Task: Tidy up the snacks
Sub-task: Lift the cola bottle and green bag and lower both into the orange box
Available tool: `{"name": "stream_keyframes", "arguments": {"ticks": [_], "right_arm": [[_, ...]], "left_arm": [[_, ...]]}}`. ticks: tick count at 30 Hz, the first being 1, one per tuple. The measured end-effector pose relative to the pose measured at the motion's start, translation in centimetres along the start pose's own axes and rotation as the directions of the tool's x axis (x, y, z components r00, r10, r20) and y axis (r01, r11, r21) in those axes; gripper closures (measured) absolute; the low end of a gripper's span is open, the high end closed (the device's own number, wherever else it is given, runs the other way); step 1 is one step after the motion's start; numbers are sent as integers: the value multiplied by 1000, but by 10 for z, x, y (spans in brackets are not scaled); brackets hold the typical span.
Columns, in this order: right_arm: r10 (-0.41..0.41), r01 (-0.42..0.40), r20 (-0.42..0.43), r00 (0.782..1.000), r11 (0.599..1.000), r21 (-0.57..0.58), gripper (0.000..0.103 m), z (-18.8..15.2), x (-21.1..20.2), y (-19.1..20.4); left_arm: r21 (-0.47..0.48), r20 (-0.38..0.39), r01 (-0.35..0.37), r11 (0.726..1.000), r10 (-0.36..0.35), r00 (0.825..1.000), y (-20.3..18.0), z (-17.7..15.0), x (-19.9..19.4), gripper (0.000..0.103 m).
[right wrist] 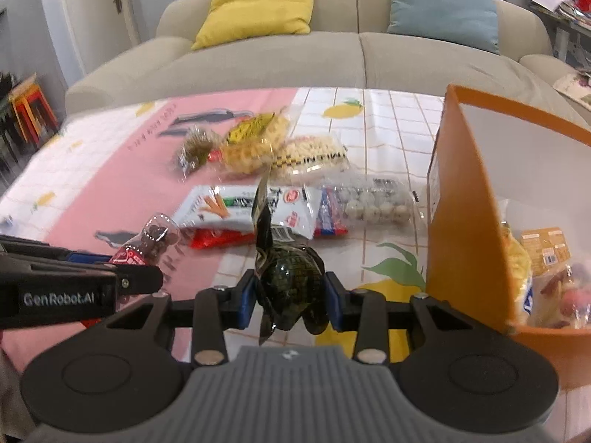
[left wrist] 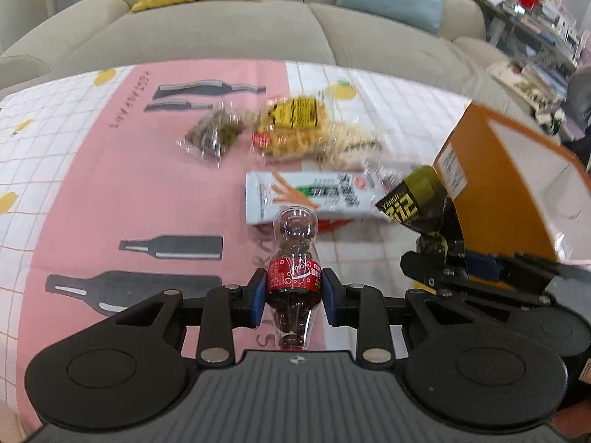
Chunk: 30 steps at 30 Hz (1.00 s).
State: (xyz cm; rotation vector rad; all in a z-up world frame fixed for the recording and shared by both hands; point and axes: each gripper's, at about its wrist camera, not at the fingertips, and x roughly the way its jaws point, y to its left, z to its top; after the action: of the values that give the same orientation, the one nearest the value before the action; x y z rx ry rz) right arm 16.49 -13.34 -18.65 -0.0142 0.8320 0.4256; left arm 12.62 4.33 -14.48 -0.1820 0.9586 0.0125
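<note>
The left gripper (left wrist: 294,297) clamps a small clear cola-shaped bottle (left wrist: 294,277) of dark candies by its red label, above the table's near edge. The right gripper (right wrist: 289,301) squeezes a crumpled dark green-and-gold snack packet (right wrist: 290,277), just beside the orange box (right wrist: 454,221) standing at the table's right edge with snacks inside. A white carrot-stick packet (left wrist: 310,195) and clear bags lie mid-table on the pink-and-white tablecloth (left wrist: 110,184).
</note>
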Motion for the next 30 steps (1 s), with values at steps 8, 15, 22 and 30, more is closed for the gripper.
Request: {"name": "stream_keyframes", "arguments": {"ticks": [8,15,22,30], "right_arm": [[6,-13,81,997,996,89,67,12,-55,-7],[8,-32,136,991,984,173,67,25,-112,-32],[-34,-3,163,986,976,218,66,35,-156,-75],[-104,61,146,984,960,275,66,44,-176,-135]], "left_arm": [[-20,69,51,998,-50,996,-15,15,-39,69],[-3,111,103,995,-102,989,-39,27,-67,69],[42,115,193,980,-197,974,-76,46,-83,69],[112,74,303,946,-312,947,-135,74,-75,69]]}}
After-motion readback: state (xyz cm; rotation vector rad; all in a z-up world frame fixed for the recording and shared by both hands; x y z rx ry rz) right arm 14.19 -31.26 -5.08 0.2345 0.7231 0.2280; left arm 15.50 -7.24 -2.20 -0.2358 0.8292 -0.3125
